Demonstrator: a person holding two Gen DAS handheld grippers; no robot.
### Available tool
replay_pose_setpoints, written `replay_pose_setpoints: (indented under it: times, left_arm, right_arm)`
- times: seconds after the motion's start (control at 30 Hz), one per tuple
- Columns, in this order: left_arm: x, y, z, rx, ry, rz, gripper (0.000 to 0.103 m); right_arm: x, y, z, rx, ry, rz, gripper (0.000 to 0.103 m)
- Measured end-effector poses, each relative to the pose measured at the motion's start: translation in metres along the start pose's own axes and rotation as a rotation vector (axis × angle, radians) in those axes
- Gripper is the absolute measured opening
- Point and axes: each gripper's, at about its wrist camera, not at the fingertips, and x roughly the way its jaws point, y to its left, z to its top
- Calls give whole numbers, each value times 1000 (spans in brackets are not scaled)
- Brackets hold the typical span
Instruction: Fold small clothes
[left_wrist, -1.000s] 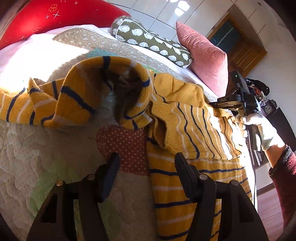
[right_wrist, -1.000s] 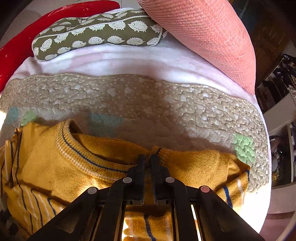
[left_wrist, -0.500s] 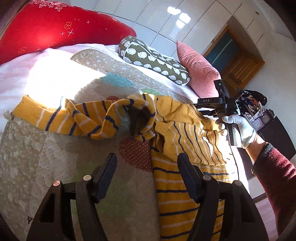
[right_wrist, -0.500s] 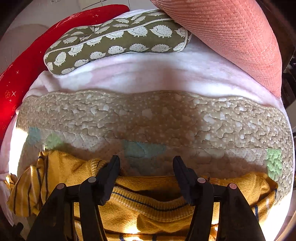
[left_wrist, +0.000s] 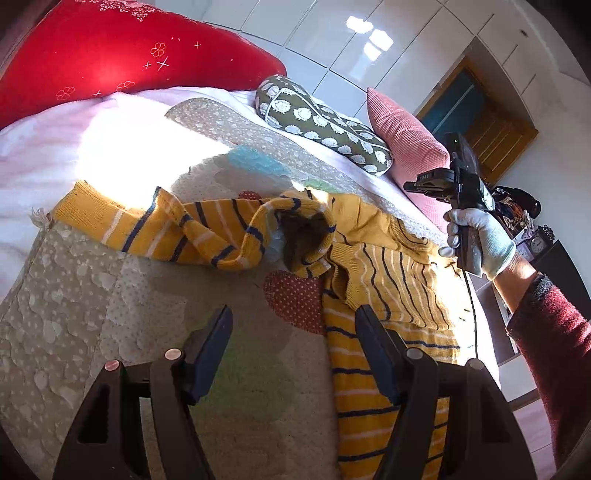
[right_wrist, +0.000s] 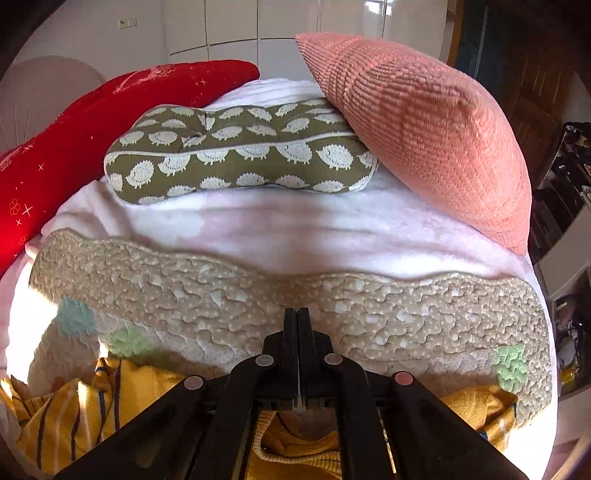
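Note:
A yellow sweater with navy and white stripes (left_wrist: 373, 280) lies crumpled on a beige quilted mat (left_wrist: 92, 314) on the bed. One sleeve (left_wrist: 155, 229) stretches out to the left. My left gripper (left_wrist: 291, 332) is open and empty, held above the mat near the sweater's left edge. My right gripper (right_wrist: 298, 321) is shut with nothing between its fingers, raised above the sweater's collar (right_wrist: 295, 443). It also shows in the left wrist view (left_wrist: 458, 184), held in a white-gloved hand over the sweater's far right side.
A red pillow (left_wrist: 110, 62), an olive hedgehog-print pillow (right_wrist: 236, 155) and a pink ribbed cushion (right_wrist: 424, 129) line the back of the bed. A pale pink blanket (right_wrist: 295, 229) lies under the mat. The bed's edge and dark shelves (right_wrist: 569, 184) are at the right.
My right gripper let go of the sweater's collar, opened, then shut empty and lifted away. My left gripper drew back and up from the sweater, staying open.

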Motion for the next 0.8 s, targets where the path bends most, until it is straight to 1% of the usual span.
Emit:
replay_pose_setpoints:
  times: [0.03, 0.1, 0.13, 0.2, 0.23, 0.27, 0.3, 0.33, 0.37, 0.4, 0.43, 0.5, 0.53, 0.57, 0.6, 0.67, 0.77, 0.8]
  left_arm:
    - [-1, 3, 1, -6, -2, 5, 68]
    - [-2, 11, 3, -25, -8, 23, 68]
    - [-3, 18, 5, -41, -11, 41, 69]
    - [-3, 35, 9, -88, -19, 68, 71]
    - [-4, 44, 12, -111, -22, 83, 71]
    - [-6, 53, 14, -134, -28, 100, 71]
    - [-10, 62, 17, -155, -40, 116, 71]
    - [-13, 71, 20, -174, -51, 133, 72]
    - [-16, 79, 23, -195, -56, 148, 73]
    - [-19, 89, 25, -221, -59, 154, 73]
    - [-24, 99, 27, -253, -62, 151, 73]
    - [-37, 117, 28, -305, -88, 156, 73]
    - [-46, 125, 27, -321, -110, 177, 73]
    - [-55, 132, 26, -334, -132, 205, 73]
    - [-63, 139, 24, -347, -150, 232, 74]
    - [-77, 153, 18, -383, -173, 259, 74]
    - [-94, 169, 7, -431, -181, 266, 74]
    - [-99, 173, 3, -437, -180, 269, 74]
  right_arm:
    - [0, 3, 3, 1, 6, 14, 2]
    - [9, 7, 0, 14, 102, 61, 5]
    - [11, 9, -4, 27, 140, 79, 5]
    - [2, 23, -21, 25, 159, 130, 5]
    - [-5, 33, -32, 3, 152, 144, 6]
    - [-14, 45, -40, -19, 140, 148, 9]
    - [-21, 56, -45, -33, 127, 168, 15]
    - [-28, 69, -52, -48, 122, 211, 20]
    - [-35, 83, -58, -67, 122, 253, 34]
    - [-43, 99, -63, -92, 116, 291, 43]
    - [-53, 118, -69, -133, 101, 333, 43]
    - [-78, 159, -81, -246, 52, 388, 45]
    - [-91, 185, -88, -327, 20, 406, 48]
    - [-102, 209, -100, -408, -1, 415, 57]
    - [-110, 233, -112, -486, -12, 425, 63]
    - [-115, 279, -134, -616, 2, 457, 63]
    - [-94, 339, -159, -739, 35, 416, 63]
    - [-83, 357, -164, -771, 39, 377, 63]
